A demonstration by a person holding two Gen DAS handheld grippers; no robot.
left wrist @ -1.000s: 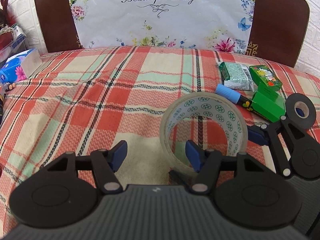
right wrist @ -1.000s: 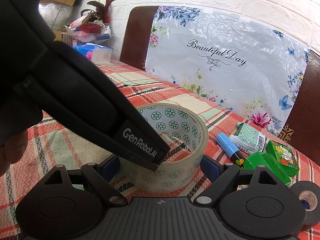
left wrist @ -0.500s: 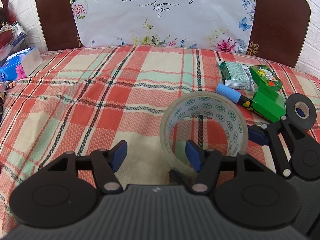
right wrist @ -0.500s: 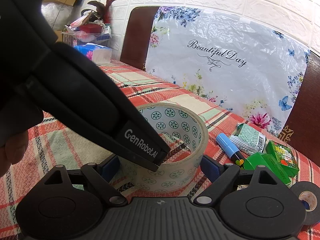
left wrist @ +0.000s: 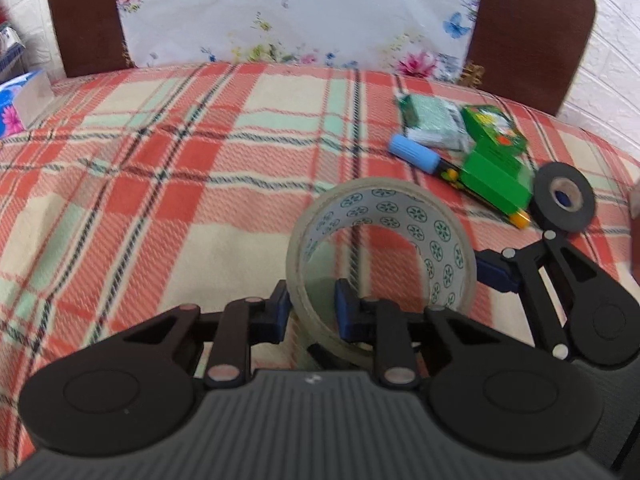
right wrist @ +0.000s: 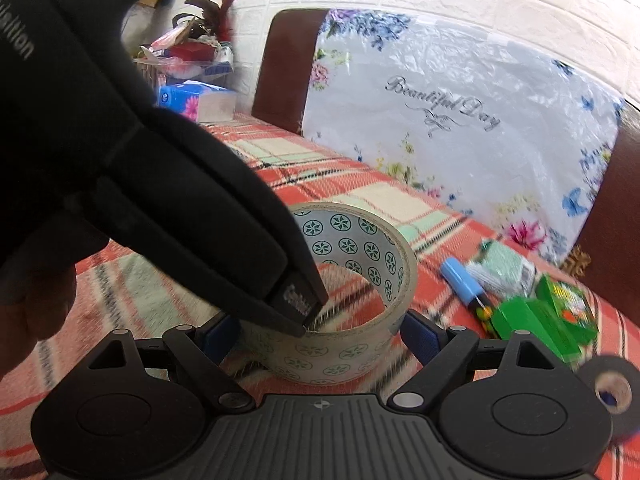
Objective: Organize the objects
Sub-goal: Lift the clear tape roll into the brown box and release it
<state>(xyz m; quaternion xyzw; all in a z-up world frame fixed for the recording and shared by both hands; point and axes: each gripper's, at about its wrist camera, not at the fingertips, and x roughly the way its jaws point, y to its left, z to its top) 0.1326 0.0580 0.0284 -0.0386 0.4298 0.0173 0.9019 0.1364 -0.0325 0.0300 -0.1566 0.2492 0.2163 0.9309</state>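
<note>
The job is only just starting. The left tongs (left wrist: 310, 306) have just snapped closed on the near wall of the big round roll of clear sticky tape with green flower marks inside (left wrist: 380, 264), one blue pad outside the ring and one inside it. The right tongs (right wrist: 322, 334) sit spread wide with a pad on each side of the roll; I cannot tell if those pads touch it, so I think they are only keeping it steady.

The roll lies flat on the red, cream and green checked tabletop (left wrist: 180, 184), with its hole facing up. It looks stiff and light, and its wall is thin, so the pinch should hold well.

Nothing looks sorted yet. A small heap sits behind and to the right of the roll: a marker pen with a light blue cap (left wrist: 416, 155), a bright green box (left wrist: 494, 160), a green and white packet (left wrist: 434, 120) and a small black roll of tape (left wrist: 564, 200). I think the big roll needs lifting and moving next, but the pictures do not show where it belongs.
</note>
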